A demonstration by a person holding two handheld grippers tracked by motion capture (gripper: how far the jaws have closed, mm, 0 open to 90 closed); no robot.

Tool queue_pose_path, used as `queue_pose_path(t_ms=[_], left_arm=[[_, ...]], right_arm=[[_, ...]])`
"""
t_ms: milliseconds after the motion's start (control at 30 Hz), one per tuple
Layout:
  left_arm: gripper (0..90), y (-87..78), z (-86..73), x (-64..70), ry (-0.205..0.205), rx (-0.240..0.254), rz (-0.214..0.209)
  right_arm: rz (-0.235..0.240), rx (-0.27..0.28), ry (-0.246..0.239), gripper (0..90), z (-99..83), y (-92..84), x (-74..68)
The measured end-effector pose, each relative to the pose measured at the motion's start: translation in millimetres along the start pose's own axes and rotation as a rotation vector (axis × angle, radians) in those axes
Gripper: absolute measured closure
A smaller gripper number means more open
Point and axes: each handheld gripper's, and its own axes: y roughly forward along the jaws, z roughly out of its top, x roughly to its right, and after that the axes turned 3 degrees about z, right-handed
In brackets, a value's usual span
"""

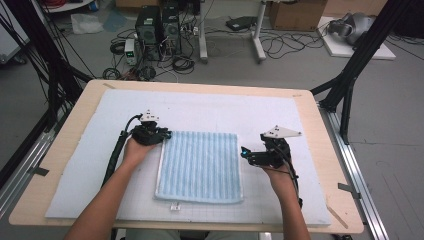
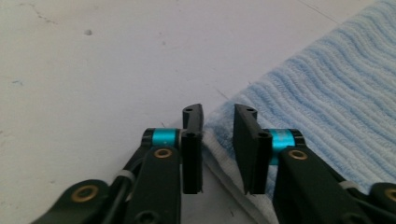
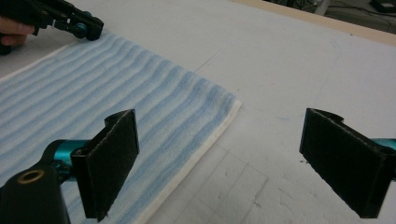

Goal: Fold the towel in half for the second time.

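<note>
A light blue striped towel (image 1: 200,165) lies flat on the white mat (image 1: 225,110). My left gripper (image 1: 162,136) is at the towel's far left corner. In the left gripper view its jaws (image 2: 218,109) stand a narrow gap apart, and the towel's (image 2: 327,93) white-edged corner lies between them without being pinched. My right gripper (image 1: 244,152) sits at the towel's right edge, near the far right corner. Its jaws (image 3: 219,116) stand wide open, one pad over the towel (image 3: 116,93) and the other over the bare mat. The left gripper (image 3: 88,28) shows at the top left of the right gripper view.
The mat covers most of a wooden table (image 1: 65,145). A small white clip (image 1: 175,205) lies just in front of the towel's near edge. Black frame posts (image 1: 350,75) stand at the table's sides. Computers and cables (image 1: 160,35) sit on the floor beyond.
</note>
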Motion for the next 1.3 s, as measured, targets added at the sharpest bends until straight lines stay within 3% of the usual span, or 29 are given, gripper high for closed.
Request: queue_pose_path(t_ms=[67,267,433,500,733,900,1067,1200,1300], left_arm=[[84.2,0.0,0.1,2.6,0.022,-0.004,0.003],[85.8,0.2,-0.8,0.2,-0.01,0.003,-0.011],[85.9,0.1,-1.0,-0.5,-0.009,0.003,-0.01],[86.0,0.0,-1.1,0.0,-0.012,0.005,-0.01],[86.2,-0.4,-1.5,-0.5,-0.019,0.006,-0.011],[86.2,-0.5,-1.6,0.3,-0.009,0.004,-0.006],[86.2,-0.7,-1.8,0.3,-0.014,0.003,-0.005],[86.2,-0.7,-1.8,0.4,-0.013,0.004,-0.005],[86.2,-0.7,-1.9,2.2,-0.001,0.008,0.004]], right_arm=[[0.002,-0.002,0.005,11.0,1.2,2.1,-0.7],[-0.005,-0.019,0.006,11.0,6.2,15.7,-2.2],[-0.024,-0.046,0.007,11.5,14.4,32.0,1.8],[-0.021,-0.074,0.006,19.4,19.3,40.5,4.7],[-0.029,-0.174,0.027,31.5,20.3,79.9,21.2],[-0.007,-0.193,0.044,45.6,14.3,97.3,27.0],[0.005,-0.206,0.035,53.8,11.6,105.4,26.0],[0.031,-0.207,0.022,67.1,12.2,105.8,25.0],[0.046,-0.214,0.02,81.9,12.9,105.8,22.8]])
